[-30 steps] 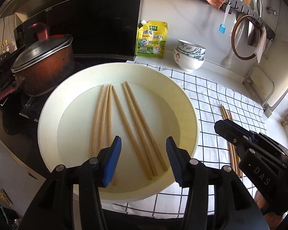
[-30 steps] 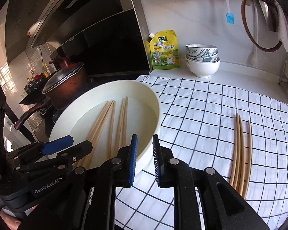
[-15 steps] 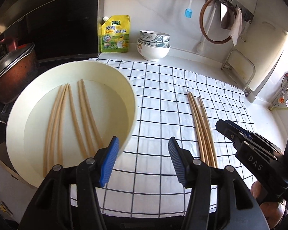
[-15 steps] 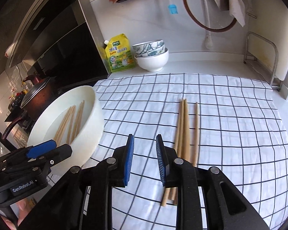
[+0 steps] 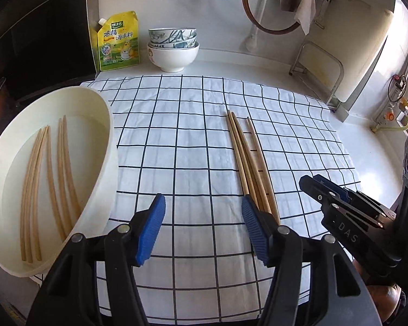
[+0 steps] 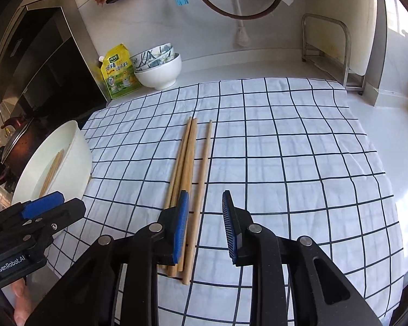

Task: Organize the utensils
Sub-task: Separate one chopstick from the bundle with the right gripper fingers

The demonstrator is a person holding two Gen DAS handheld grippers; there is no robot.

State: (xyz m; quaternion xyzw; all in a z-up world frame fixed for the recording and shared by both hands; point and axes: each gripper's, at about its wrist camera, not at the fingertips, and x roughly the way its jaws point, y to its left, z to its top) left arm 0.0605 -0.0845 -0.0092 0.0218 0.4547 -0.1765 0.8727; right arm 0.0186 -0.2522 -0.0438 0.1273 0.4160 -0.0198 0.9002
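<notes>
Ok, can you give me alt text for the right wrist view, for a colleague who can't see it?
The open right tool hangs over the near ends of a few wooden chopsticks lying on a checked cloth. At left, the left tool is beside a white basin holding more chopsticks; stacked bowls and a yellow pouch stand at the back.

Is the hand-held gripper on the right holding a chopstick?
No, the right hand-held gripper is open with nothing between its blue pads, and the chopsticks lie on the checked cloth.
</notes>
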